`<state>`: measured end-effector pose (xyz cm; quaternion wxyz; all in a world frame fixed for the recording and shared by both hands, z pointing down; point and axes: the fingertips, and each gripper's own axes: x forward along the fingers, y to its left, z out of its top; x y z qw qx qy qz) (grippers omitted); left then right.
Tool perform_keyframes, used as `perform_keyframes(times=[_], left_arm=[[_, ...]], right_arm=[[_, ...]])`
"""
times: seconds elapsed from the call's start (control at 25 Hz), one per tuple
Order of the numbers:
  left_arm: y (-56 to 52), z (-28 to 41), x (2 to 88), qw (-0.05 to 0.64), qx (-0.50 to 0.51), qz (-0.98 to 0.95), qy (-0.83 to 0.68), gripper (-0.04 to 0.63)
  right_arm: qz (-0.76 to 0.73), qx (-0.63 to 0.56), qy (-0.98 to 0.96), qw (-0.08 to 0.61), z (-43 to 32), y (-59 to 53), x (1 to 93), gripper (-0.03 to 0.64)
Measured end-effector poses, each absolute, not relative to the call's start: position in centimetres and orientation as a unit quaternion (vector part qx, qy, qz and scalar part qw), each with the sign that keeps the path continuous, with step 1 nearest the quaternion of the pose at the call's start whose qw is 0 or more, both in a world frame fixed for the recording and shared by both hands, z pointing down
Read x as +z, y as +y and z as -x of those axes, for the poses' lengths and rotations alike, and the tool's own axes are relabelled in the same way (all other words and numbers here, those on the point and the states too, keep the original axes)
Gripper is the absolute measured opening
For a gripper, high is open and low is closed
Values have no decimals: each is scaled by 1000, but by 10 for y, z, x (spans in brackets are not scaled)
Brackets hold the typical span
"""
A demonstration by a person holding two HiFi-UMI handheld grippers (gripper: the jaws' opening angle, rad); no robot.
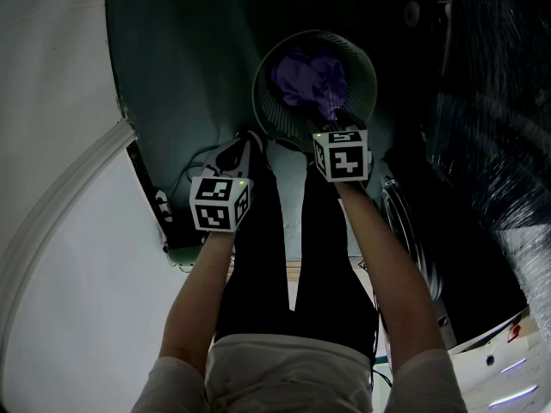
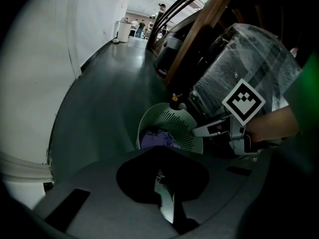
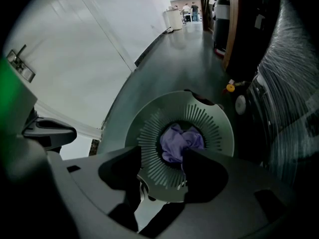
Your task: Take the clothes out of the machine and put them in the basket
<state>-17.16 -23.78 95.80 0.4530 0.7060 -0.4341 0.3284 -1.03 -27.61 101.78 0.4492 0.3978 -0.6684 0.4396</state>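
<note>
While the right hand-held gripper (image 3: 162, 156) hangs wide and empty over the basket (image 3: 212, 114), the purple clothes (image 3: 180, 141) sit inside; a fold by one jaw could snag and lift out. Left hand-held gripper (image 2: 160, 158): closed, empty.

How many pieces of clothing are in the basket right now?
1 in view: a purple garment, crumpled at the bottom of the slotted basket, beneath the open right tool. Others of the same colour, or under it, may be hidden.
</note>
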Motion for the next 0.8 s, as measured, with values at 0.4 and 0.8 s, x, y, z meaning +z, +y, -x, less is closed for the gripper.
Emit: perform_keyframes(times=[0.4,0.8], left_arm=[[-248,170,924,435,319,-720,-437,20],[-262,168,865,400,303,-741,-446,20]], right_arm=[[-422,460,-670,402,14,-277,969,245],[-448,465,-673,361,11,-281,906,206]])
